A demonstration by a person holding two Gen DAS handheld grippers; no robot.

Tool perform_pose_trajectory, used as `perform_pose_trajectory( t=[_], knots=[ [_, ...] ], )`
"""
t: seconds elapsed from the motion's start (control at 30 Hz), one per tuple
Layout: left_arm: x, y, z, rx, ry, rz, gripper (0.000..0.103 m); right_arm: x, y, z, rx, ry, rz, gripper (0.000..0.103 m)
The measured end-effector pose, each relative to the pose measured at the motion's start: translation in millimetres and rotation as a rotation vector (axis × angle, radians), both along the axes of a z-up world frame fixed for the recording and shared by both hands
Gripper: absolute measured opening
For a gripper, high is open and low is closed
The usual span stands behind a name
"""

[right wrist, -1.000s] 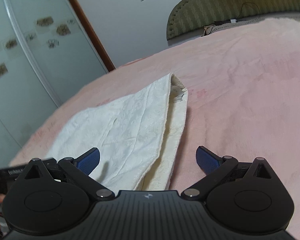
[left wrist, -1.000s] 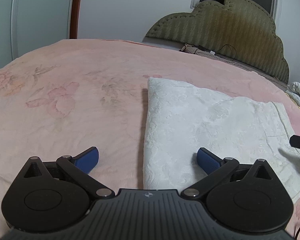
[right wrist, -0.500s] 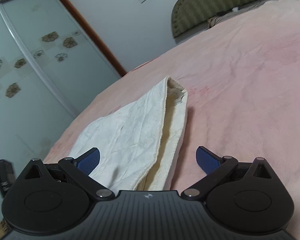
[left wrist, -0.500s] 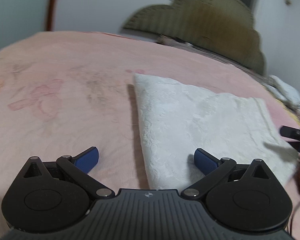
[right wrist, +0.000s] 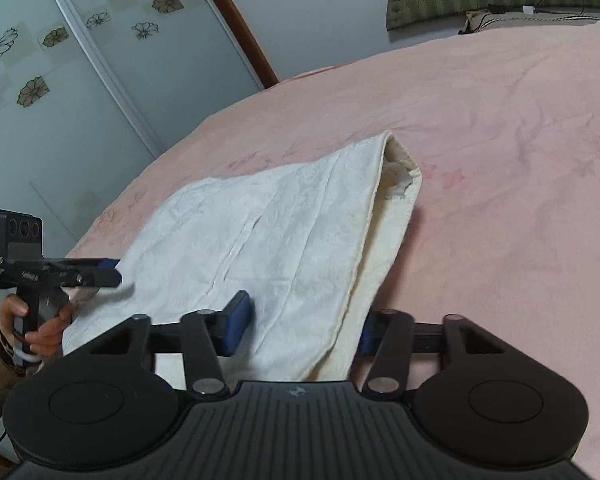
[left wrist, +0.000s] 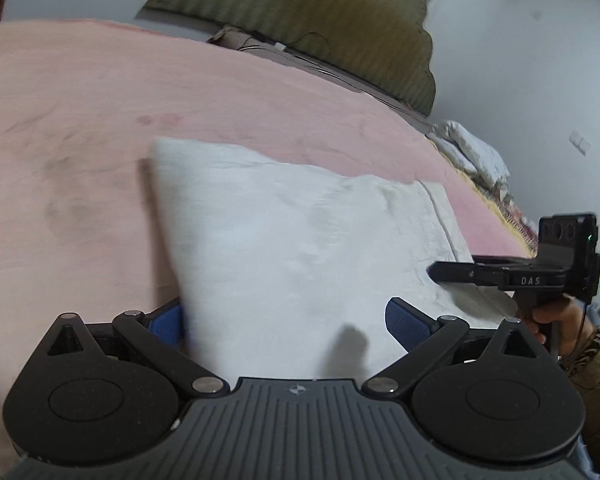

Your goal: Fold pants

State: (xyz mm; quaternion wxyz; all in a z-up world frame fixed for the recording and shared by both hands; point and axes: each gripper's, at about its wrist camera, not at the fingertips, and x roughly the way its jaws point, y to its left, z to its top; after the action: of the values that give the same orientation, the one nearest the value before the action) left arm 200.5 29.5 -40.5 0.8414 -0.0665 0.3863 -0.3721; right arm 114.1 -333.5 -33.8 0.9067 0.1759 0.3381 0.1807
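Observation:
The white pants [left wrist: 300,240] lie folded flat on the pink bed; they also show in the right wrist view [right wrist: 276,232]. My left gripper [left wrist: 288,320] is open, its blue fingers straddling the near left corner of the pants, left finger just outside the fold edge. My right gripper [right wrist: 300,324] has its jaws partly closed around the near right edge of the pants, the cloth between the pads; a firm grip is unclear. Each gripper also shows in the other's view: the right one [left wrist: 500,276] and the left one [right wrist: 80,276].
The pink bedspread [right wrist: 500,160] extends far beyond the pants. An olive headboard [left wrist: 300,8] stands at the far end. White bedding [left wrist: 468,152] is piled at the bed's right edge. A wardrobe with flower-patterned doors [right wrist: 60,60] stands to the left.
Both grippers have moved in on the near edge of the pants. The left one shifted right over the corner. The right gripper's jaws have narrowed around the cloth edge.

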Motion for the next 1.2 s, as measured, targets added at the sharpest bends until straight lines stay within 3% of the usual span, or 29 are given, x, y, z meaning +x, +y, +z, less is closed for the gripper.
perform_pose_trajectory(
  t=[0.07, 0.1, 0.17, 0.2, 0.23, 0.3, 0.4, 0.57, 0.77, 0.83, 0.87, 0.93, 0.97, 1.0, 1.1, 1.2],
  knots=[
    [-9, -11, -1, 0.064, -0.072, 0.010, 0.081, -5, 2, 0, 0.000, -0.018, -0.013, 0.040],
    [-13, -12, -2, 0.096, -0.106, 0.037, 0.065, -9, 2, 1, 0.005, -0.028, -0.021, 0.035],
    [-18, -4, -1, 0.075, -0.120, 0.058, 0.050, -19, 4, 3, 0.003, -0.057, -0.031, 0.029],
    [-20, 0, 1, 0.072, -0.133, 0.079, 0.033, -22, 8, 6, -0.006, -0.075, -0.032, 0.026],
    [-22, 3, 4, 0.072, -0.142, 0.088, 0.025, -24, 11, 9, -0.021, -0.092, -0.035, 0.025],
    [-26, 7, 10, 0.044, -0.162, 0.101, 0.016, -28, 22, 19, -0.063, -0.130, -0.031, 0.021],
    [-36, 9, 25, 0.046, -0.264, 0.109, 0.012, -32, 36, 39, -0.116, -0.196, -0.007, 0.020],
    [-27, 10, 51, 0.073, -0.375, 0.162, 0.012, -13, 54, 69, -0.187, -0.265, 0.057, 0.020],
    [27, 23, 63, 0.152, -0.451, 0.274, 0.014, 59, 75, 79, -0.200, -0.334, 0.071, 0.020],
    [54, 29, 56, 0.198, -0.419, 0.322, 0.029, 91, 79, 71, -0.195, -0.320, 0.056, 0.022],
    [66, 32, 49, 0.216, -0.378, 0.337, 0.036, 107, 80, 62, -0.198, -0.288, 0.034, 0.025],
    [88, 41, 32, 0.290, -0.265, 0.414, 0.042, 138, 81, 37, -0.205, -0.160, -0.016, 0.031],
    [91, 44, 24, 0.316, -0.229, 0.447, 0.043, 150, 81, 24, -0.222, -0.089, -0.054, 0.043],
    [91, 50, 20, 0.310, -0.207, 0.466, 0.049, 156, 81, 13, -0.246, -0.030, -0.102, 0.062],
    [72, 72, 18, 0.232, -0.184, 0.511, 0.077, 137, 72, 3, -0.193, -0.032, -0.153, 0.071],
    [49, 78, 23, 0.244, -0.216, 0.538, 0.082, 112, 64, 5, -0.219, -0.034, -0.184, 0.081]
  ],
)
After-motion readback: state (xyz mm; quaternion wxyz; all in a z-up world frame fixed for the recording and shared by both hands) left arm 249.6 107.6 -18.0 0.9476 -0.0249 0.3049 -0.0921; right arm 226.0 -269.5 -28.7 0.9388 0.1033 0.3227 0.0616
